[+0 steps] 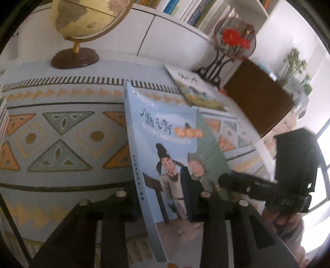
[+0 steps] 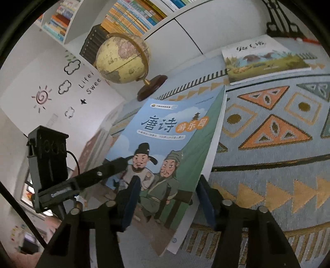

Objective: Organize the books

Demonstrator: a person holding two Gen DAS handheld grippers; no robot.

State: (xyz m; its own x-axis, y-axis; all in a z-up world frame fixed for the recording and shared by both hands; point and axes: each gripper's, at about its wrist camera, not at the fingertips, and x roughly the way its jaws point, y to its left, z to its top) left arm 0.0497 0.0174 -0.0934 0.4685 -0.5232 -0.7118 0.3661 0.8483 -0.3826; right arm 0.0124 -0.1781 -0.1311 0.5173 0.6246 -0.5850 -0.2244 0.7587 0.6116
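Observation:
A blue picture book (image 1: 169, 134) (image 2: 165, 127) with two cartoon men on its cover hangs tilted above the patterned tablecloth (image 1: 61, 134) (image 2: 268, 134). My left gripper (image 1: 160, 191) is shut on its lower part, one pad on the cover and the other hidden behind the spine side. My right gripper (image 2: 169, 181) also grips it, with the left pad on the cover and the right pad behind the page edge. Each wrist view shows the other gripper's finger (image 1: 237, 181) (image 2: 103, 171) lying on the cover. A second book (image 1: 198, 88) (image 2: 264, 59) lies flat at the back.
A globe (image 1: 82, 20) (image 2: 121, 59) stands at the table's back edge. Beside the flat book are a round ornament with red flowers (image 1: 235, 39) and a brown board (image 1: 257, 96). Bookshelves (image 2: 132, 16) fill the wall behind. A hand (image 1: 288, 222) holds the right gripper.

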